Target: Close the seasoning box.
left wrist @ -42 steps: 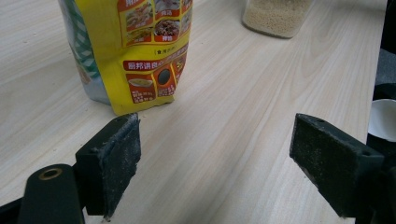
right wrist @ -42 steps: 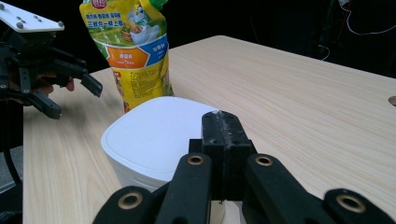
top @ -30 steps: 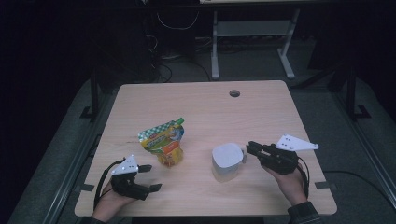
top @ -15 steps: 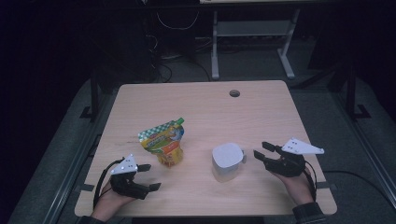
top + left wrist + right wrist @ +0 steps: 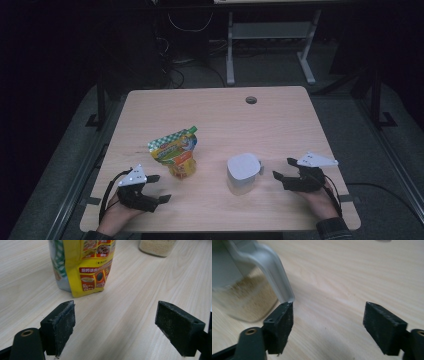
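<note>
Broadly, a light wooden table (image 5: 215,115) takes up the middle of the high view, with a dark floor around it and a white metal frame (image 5: 270,35) standing on the far side. A small round cable hole (image 5: 251,100) sits in the far right part of the tabletop.

On the near left half stands a yellow and green snack pouch (image 5: 176,152), upright and leaning a little. To its right, well apart from it, stands a container with a white lid (image 5: 243,172); in the right gripper view its clear lower wall shows a pale grainy filling, though the picture is blurred there and I cannot tell what the filling is. A white handle (image 5: 274,277) curves down its side.

The left gripper (image 5: 159,189) rests at the near left edge, held in a hand (image 5: 116,216), with its jaws spread wide and nothing between them. It points toward the pouch, which stands just beyond it with bare wood between; the same container shows far off past the pouch.

The right gripper (image 5: 284,169) lies at the near right, in the other hand (image 5: 315,199), jaws likewise wide and empty. It faces the container from the right; the tip of one jaw is just beside the lower end of the handle, and I cannot tell whether they touch.
</note>
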